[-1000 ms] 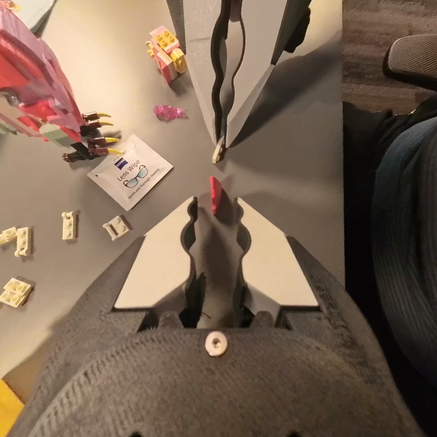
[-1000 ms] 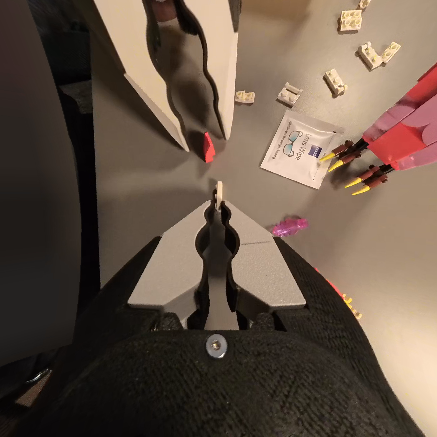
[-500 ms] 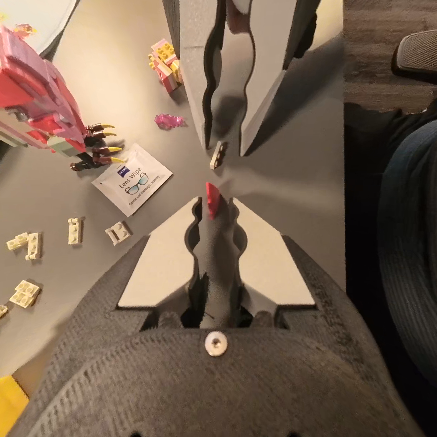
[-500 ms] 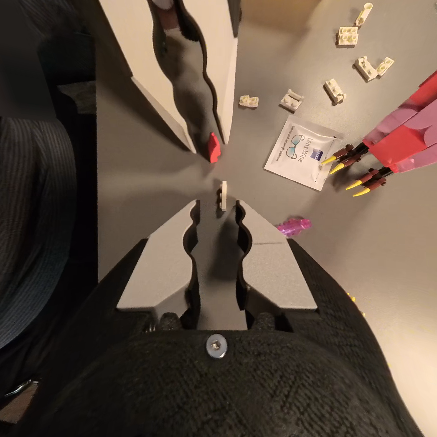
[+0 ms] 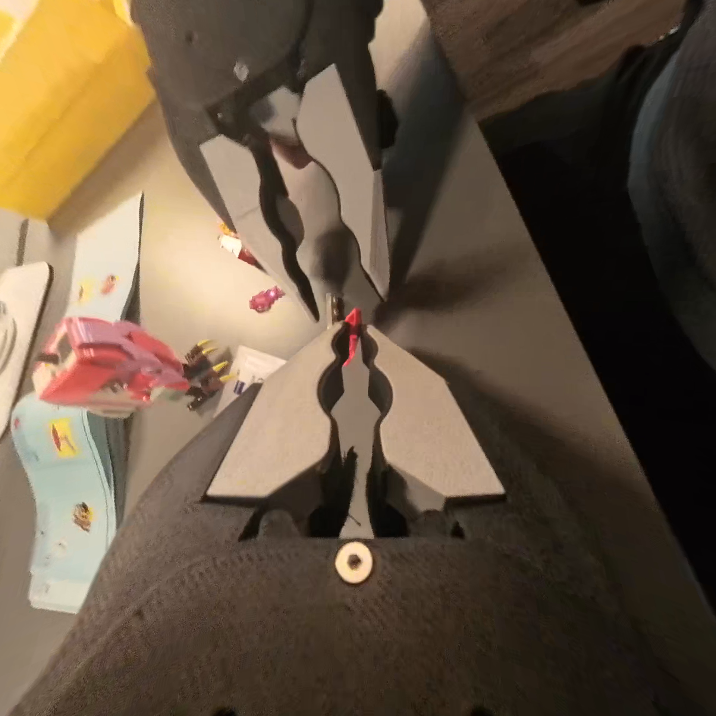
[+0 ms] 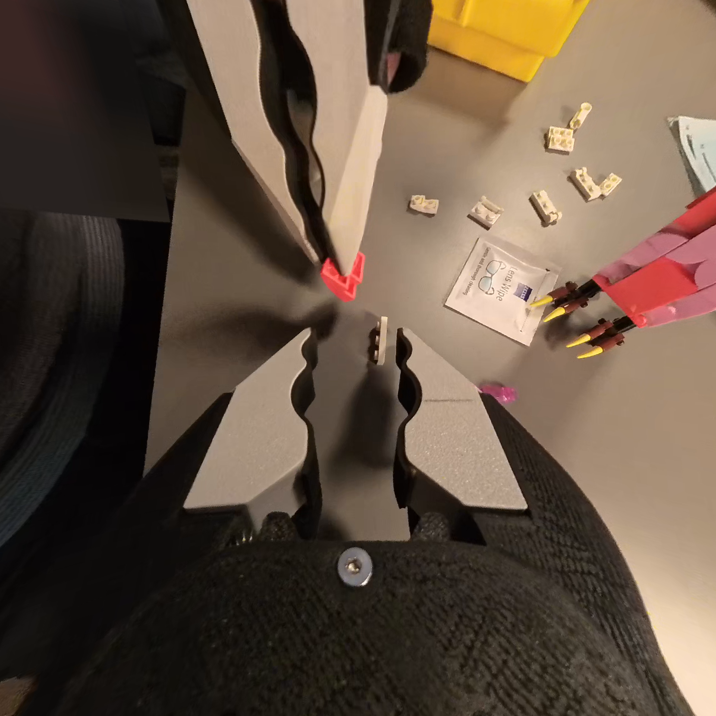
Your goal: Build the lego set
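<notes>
Right wrist view: cream plate [image 6: 381, 340] between parted tool [image 6: 354, 337] fingertips

I find printed wording, a small blue brand mark and a spectacles drawing on one white sachet [image 6: 501, 290] lying on the grey table [image 6: 445, 116]. A pale blue printed sheet [image 5: 73, 457] carries small coloured pictures; I can read nothing on it through the blur.
</notes>
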{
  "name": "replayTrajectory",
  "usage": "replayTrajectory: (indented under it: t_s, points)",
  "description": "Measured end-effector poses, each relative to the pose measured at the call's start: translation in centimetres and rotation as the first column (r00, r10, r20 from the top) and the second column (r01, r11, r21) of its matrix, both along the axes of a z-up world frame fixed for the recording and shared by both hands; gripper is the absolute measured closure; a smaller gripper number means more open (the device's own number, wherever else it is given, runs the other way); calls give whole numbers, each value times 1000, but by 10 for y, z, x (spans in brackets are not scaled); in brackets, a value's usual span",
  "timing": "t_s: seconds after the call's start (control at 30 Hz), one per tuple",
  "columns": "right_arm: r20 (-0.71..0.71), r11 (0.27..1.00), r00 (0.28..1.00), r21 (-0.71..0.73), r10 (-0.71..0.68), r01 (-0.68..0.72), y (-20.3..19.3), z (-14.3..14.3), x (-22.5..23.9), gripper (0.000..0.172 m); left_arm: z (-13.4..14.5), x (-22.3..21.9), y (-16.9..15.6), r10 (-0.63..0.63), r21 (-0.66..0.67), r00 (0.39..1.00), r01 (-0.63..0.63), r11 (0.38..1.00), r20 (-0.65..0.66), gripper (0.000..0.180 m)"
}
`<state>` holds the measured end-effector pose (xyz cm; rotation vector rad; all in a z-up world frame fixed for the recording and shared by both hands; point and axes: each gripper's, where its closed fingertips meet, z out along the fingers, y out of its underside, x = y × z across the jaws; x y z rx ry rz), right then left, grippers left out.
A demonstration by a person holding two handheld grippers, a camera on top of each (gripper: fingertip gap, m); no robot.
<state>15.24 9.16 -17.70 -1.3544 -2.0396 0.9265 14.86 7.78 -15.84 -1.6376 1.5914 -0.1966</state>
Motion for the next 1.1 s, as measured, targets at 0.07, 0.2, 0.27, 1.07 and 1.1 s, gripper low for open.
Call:
replayTrajectory:
  t_s: [0.07, 0.2, 0.27, 1.07, 1.1]
  points:
    - [-13, 1000, 1000, 7, 6, -6, 0, -1, 0, 132, -2, 2, 0, -33, 5, 999, 33, 999, -11, 177]
    - [-37, 1000, 999, 13, 15, -15, -1, 1, -1, 132, -6, 3, 3, -62, -31, 998, 62, 998, -7, 177]
    - [-35, 1000, 999, 20, 17, -17, -1, 0, -1, 132, -9, 2, 6, -50, -77, 999, 50, 996, 4, 177]
    - [17, 997, 999, -58, -49, 50, 2, -4, -5, 150, -13, 6, 18, 36, -465, 981, 57, 883, 188, 177]
    - [16, 997, 998, -56, -54, 55, 3, -4, -6, 151, -13, 6, 19, 36, -464, 981, 58, 884, 191, 177]
